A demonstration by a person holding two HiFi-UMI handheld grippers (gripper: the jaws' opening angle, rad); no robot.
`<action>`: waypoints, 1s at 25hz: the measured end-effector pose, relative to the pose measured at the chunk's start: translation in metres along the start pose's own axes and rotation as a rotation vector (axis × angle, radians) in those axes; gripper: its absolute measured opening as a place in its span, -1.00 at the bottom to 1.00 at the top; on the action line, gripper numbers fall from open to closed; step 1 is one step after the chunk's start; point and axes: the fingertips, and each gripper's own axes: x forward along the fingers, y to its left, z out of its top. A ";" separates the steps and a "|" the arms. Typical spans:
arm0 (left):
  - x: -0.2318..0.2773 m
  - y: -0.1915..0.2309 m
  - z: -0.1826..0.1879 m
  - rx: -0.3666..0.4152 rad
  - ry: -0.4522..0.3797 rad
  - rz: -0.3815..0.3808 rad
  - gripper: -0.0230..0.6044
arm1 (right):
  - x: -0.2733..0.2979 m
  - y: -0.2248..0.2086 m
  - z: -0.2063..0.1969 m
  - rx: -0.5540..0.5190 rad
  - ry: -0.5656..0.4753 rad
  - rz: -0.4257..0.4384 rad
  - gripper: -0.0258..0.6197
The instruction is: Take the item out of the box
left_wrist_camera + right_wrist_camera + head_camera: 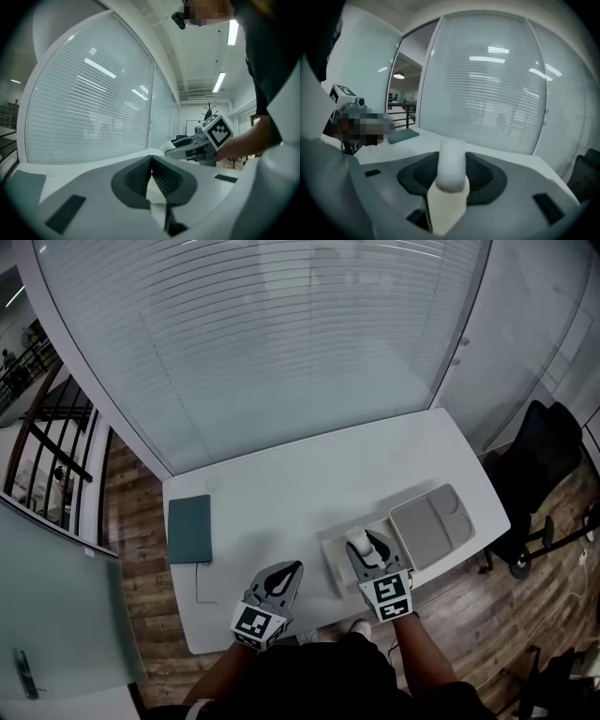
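Note:
A white, fuzzy, roll-shaped item (357,541) is clamped between the pads of my right gripper (366,553), just over the open white box (339,563) near the table's front right. In the right gripper view the item (452,164) stands up between the dark pads and hides their tips. The box's grey lid (433,526) lies flipped open to the right. My left gripper (288,574) hovers over the table's front edge, left of the box; its jaws meet with nothing between them (151,160). The right gripper (199,143) also shows in the left gripper view.
A teal notebook (189,529) lies at the left end of the white table (281,479), with a thin cable (199,589) running from it. A glass wall with blinds (281,343) rises behind the table. A black chair (539,470) stands to the right.

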 end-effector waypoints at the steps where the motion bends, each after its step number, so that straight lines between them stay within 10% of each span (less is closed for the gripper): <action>1: 0.001 0.000 0.002 0.000 -0.005 0.003 -0.89 | -0.005 0.000 0.009 0.004 -0.051 -0.012 -0.37; 13: 0.018 -0.007 0.018 -0.047 -0.030 0.068 -0.89 | -0.067 -0.015 0.096 0.007 -0.414 -0.017 -0.37; 25: 0.040 -0.021 0.039 -0.041 -0.060 0.143 -0.89 | -0.084 -0.048 0.084 -0.021 -0.386 0.048 -0.39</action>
